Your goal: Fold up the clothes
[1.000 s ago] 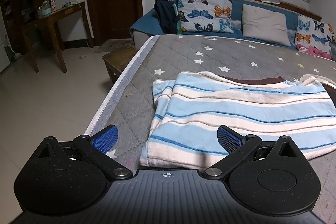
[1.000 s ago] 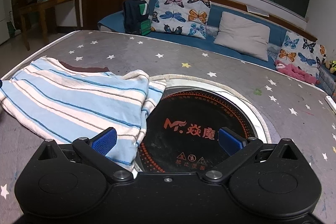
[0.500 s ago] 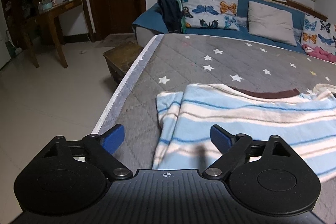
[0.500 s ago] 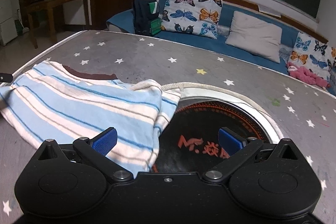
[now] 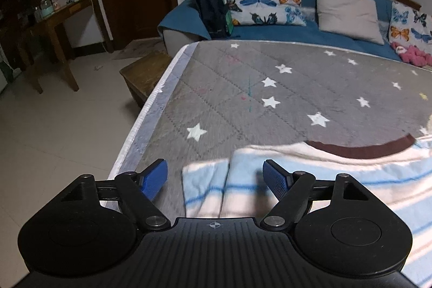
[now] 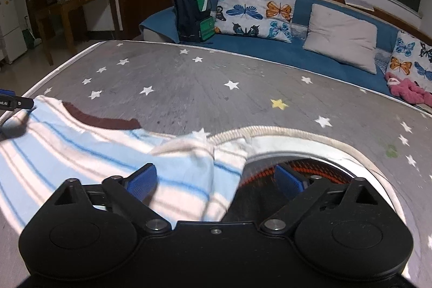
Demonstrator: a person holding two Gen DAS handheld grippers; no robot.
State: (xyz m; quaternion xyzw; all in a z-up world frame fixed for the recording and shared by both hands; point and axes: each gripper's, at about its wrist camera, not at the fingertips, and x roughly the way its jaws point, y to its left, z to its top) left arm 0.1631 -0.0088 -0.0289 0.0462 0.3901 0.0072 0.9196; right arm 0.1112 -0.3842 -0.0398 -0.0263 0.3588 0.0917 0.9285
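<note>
- One shirt (image 5: 337, 174) was seen, striped in blue and white, laid flat on the bed (image 5: 270, 88) with its brown collar (image 6: 102, 122) turned toward the far side.
- Its long axis was judged to run left to right, from one pair of tongs to the other.
- Two pairs of tongs were counted, both spread wide and holding nothing.
- The left tongs (image 5: 214, 176) were held over the shirt's left end, where a folded sleeve (image 5: 205, 182) lay just beside the bed's edge.
- The right tongs (image 6: 214, 180) were held over the shirt's right end, which was draped onto a round black plate (image 6: 318, 169).
- Each end was thus nearer its own hand, and neither was judged favoured.
- Whether the pads touched cloth could not be told.
- One backpack (image 6: 193, 14) and four cushions were counted on the sofa beyond.
</note>
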